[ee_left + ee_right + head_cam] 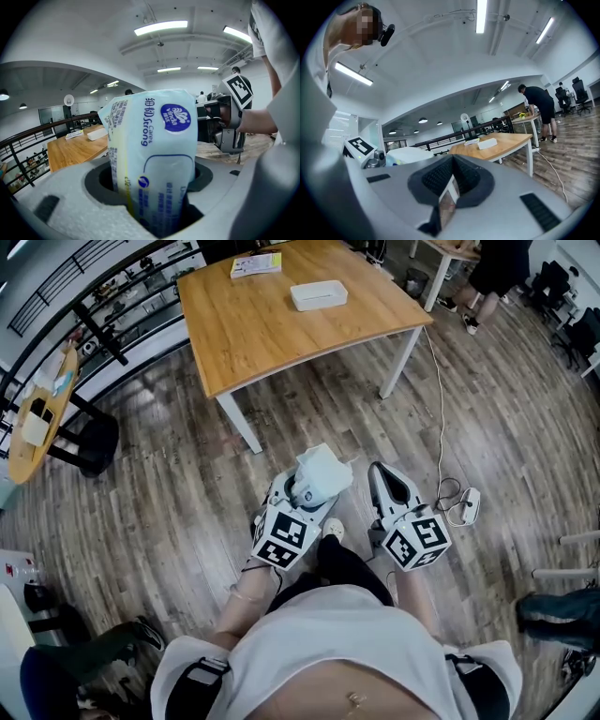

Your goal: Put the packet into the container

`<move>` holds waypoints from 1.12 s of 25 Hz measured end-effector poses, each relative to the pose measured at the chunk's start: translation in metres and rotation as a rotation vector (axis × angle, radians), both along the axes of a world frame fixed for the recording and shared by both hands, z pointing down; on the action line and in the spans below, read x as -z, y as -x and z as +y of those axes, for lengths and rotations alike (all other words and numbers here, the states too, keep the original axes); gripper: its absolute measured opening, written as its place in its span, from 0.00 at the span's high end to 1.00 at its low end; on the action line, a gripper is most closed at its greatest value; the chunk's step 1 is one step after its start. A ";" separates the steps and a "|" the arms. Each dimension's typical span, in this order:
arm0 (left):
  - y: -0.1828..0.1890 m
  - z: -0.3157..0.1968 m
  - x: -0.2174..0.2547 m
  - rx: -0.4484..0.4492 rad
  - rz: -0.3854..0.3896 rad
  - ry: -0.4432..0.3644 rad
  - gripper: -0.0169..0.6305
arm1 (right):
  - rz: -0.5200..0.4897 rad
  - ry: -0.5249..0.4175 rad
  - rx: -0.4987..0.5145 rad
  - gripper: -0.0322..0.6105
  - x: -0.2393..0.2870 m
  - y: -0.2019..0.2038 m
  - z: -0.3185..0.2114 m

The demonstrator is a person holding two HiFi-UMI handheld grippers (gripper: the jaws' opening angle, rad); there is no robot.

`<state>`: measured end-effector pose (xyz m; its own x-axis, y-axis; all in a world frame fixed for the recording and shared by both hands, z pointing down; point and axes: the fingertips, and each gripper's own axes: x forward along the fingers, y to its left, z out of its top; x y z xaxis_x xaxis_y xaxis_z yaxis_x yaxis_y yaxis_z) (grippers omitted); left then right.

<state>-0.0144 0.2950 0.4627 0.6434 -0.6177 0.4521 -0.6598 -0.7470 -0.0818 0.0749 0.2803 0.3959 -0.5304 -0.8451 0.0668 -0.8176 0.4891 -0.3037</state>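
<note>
A pale blue and white tissue packet stands upright between the jaws of my left gripper, which is shut on it low in front of me. In the head view the packet sticks out past the fingers. My right gripper is close beside it on the right, shut with nothing in it; its pads meet in a thin seam. The white rectangular container sits on the wooden table some way ahead, and shows as well as a small container in the right gripper view.
A booklet lies on the table's far side. A cable and white adapter trail on the wood floor to the right. A round side table and a railing stand at left. A person stands by another table at the far right.
</note>
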 end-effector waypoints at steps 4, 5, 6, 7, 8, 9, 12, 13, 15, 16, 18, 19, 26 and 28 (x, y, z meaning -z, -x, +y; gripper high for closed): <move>-0.007 -0.027 0.000 0.011 0.000 0.005 0.49 | 0.002 -0.003 0.005 0.93 0.003 -0.008 -0.030; -0.009 -0.034 0.000 0.015 -0.002 0.005 0.49 | 0.001 -0.003 0.008 0.93 0.003 -0.010 -0.037; -0.010 -0.040 0.000 0.019 -0.002 0.005 0.49 | 0.002 -0.004 0.012 0.93 0.003 -0.011 -0.044; -0.011 -0.046 0.001 0.023 -0.001 0.004 0.49 | 0.003 -0.005 0.016 0.93 0.003 -0.013 -0.050; -0.012 -0.052 0.001 0.028 -0.001 0.003 0.49 | 0.003 -0.006 0.020 0.93 0.003 -0.014 -0.055; -0.013 -0.057 0.000 0.032 -0.001 0.001 0.49 | 0.002 -0.007 0.023 0.93 0.002 -0.014 -0.060; -0.015 -0.072 -0.002 0.040 -0.002 0.001 0.49 | -0.002 -0.007 0.033 0.93 0.000 -0.016 -0.076; -0.016 -0.077 -0.002 0.043 -0.003 0.001 0.49 | -0.001 -0.007 0.037 0.93 0.000 -0.016 -0.082; -0.016 -0.087 -0.002 0.048 -0.004 -0.001 0.49 | 0.002 -0.008 0.046 0.93 0.000 -0.015 -0.093; -0.017 -0.092 -0.002 0.051 -0.003 -0.001 0.49 | 0.003 -0.009 0.050 0.93 0.000 -0.015 -0.097; -0.019 -0.100 -0.002 0.054 -0.001 -0.003 0.49 | 0.003 -0.009 0.058 0.93 -0.001 -0.015 -0.105; -0.020 -0.103 -0.002 0.056 0.000 -0.003 0.49 | 0.004 -0.008 0.063 0.93 -0.001 -0.015 -0.109; -0.027 -0.126 -0.012 0.085 0.013 0.002 0.49 | 0.004 0.003 0.088 0.93 -0.012 -0.020 -0.133; -0.026 -0.130 -0.014 0.096 0.014 0.000 0.49 | 0.007 0.004 0.078 0.93 -0.015 -0.021 -0.138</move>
